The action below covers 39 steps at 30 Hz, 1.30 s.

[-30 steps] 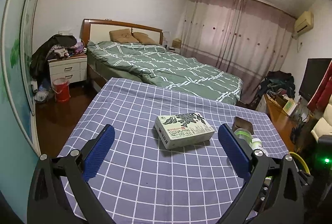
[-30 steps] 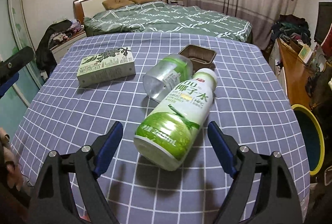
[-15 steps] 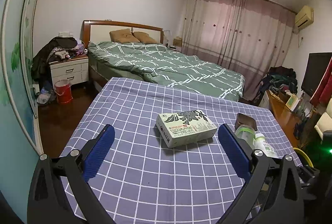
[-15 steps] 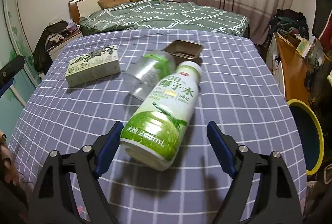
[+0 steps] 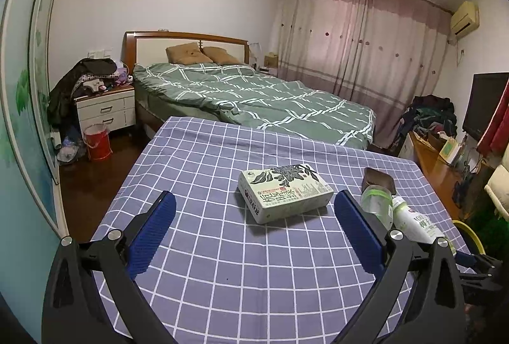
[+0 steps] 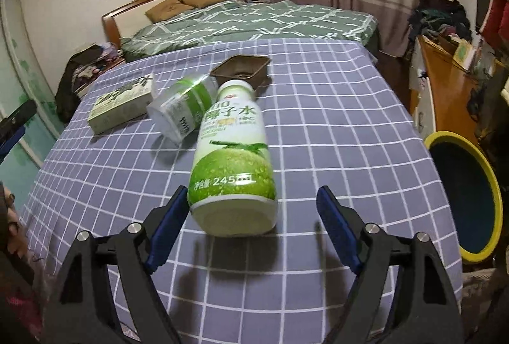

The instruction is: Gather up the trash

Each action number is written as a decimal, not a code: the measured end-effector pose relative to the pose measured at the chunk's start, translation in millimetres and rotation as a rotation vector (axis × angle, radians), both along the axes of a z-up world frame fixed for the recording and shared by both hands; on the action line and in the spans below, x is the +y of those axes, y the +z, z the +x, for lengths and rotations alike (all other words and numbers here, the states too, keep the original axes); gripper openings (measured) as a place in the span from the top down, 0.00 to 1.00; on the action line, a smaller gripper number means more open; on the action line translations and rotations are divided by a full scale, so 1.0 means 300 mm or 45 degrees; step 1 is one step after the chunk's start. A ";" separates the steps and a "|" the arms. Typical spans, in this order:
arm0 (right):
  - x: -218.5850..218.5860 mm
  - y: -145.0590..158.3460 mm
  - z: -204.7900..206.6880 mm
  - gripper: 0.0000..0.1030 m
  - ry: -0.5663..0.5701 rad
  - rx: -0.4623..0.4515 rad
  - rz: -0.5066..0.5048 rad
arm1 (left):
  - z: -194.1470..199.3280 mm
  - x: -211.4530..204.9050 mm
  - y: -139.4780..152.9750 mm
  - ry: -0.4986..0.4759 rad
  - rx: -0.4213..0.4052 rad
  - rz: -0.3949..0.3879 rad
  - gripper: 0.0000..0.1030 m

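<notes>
A green-and-white coconut water bottle lies on its side on the checked tablecloth, its base just ahead of my open right gripper and near the left finger. Behind it lie a clear plastic cup, a brown plastic tray and a green-and-white carton box. In the left wrist view my left gripper is open and empty, with the carton box lying just beyond its fingertips. The cup, bottle and tray show to its right.
A round bin with a yellow rim stands on the floor off the table's right edge. A bed, a nightstand and a red bucket lie beyond the table. A wooden desk stands at the right.
My right gripper has moved forward and swung, so the bottle now lies straighter between its fingers and closer. The left gripper has tilted slightly; the box stays put.
</notes>
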State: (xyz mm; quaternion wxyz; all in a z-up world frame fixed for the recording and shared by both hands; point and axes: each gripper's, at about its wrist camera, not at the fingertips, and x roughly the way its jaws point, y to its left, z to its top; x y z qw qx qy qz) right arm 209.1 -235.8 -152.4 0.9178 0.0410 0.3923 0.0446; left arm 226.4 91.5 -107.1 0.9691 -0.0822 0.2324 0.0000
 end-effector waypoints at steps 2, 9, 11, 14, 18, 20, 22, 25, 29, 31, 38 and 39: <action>0.003 0.001 -0.001 0.42 0.016 -0.008 0.014 | 0.002 -0.001 -0.002 -0.001 0.002 0.002 0.05; -0.026 0.047 -0.031 0.51 0.048 -0.030 0.088 | 0.005 -0.005 -0.005 -0.006 0.004 0.008 0.05; -0.053 0.084 -0.063 0.51 0.042 -0.066 0.114 | 0.005 -0.005 -0.006 -0.007 0.005 0.006 0.05; -0.086 0.149 -0.101 0.52 0.035 -0.125 0.150 | 0.007 -0.012 -0.005 -0.009 0.006 0.012 0.05; -0.130 0.244 -0.151 0.52 0.022 -0.213 0.183 | 0.009 -0.013 -0.007 -0.009 0.007 0.015 0.05; -0.150 0.275 -0.167 0.52 0.020 -0.233 0.189 | 0.008 -0.013 -0.006 -0.010 0.007 0.014 0.05; -0.170 0.295 -0.183 0.52 0.016 -0.237 0.198 | 0.006 -0.014 -0.006 -0.013 0.001 0.014 0.05; -0.199 0.299 -0.190 0.52 0.012 -0.222 0.225 | 0.001 -0.021 -0.005 -0.029 -0.009 0.020 0.05; -0.240 0.295 -0.198 0.52 0.001 -0.206 0.280 | -0.008 -0.035 0.001 -0.058 -0.033 0.037 0.05; -0.256 0.301 -0.204 0.52 -0.011 -0.217 0.286 | -0.009 -0.041 0.001 -0.070 -0.038 0.048 0.05; -0.371 0.347 -0.218 0.52 -0.083 -0.281 0.326 | -0.006 -0.076 -0.006 -0.120 -0.032 0.093 0.05; -0.397 0.355 -0.220 0.52 -0.103 -0.292 0.327 | -0.006 -0.081 -0.009 -0.127 -0.030 0.097 0.05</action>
